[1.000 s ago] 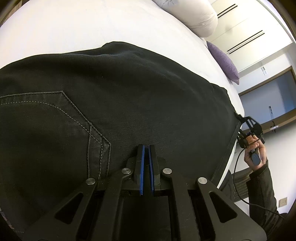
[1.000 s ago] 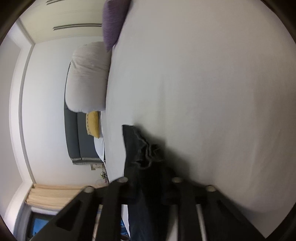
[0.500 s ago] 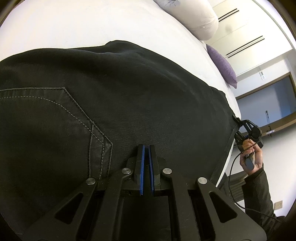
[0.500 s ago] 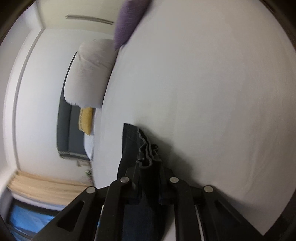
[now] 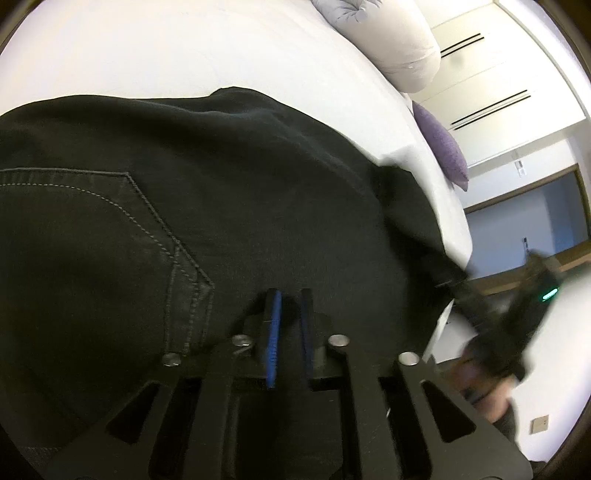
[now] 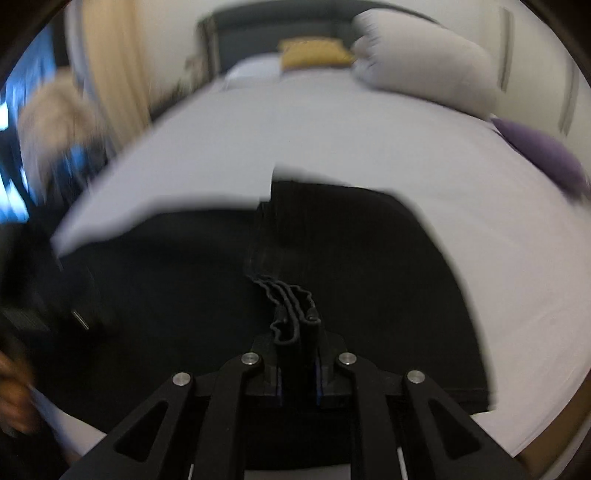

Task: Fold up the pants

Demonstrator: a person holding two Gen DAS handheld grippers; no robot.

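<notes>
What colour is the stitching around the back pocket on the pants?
Light grey stitching against the black pants, clearest in the left wrist view.

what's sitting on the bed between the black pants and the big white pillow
Nothing: in the right wrist view only bare white sheet lies between the pants and the white pillow. The left wrist view shows the same.

White bed (image 6: 369, 147), grey headboard (image 6: 258, 22), cream curtain (image 6: 110, 55), purple cushion (image 5: 441, 144).
</notes>
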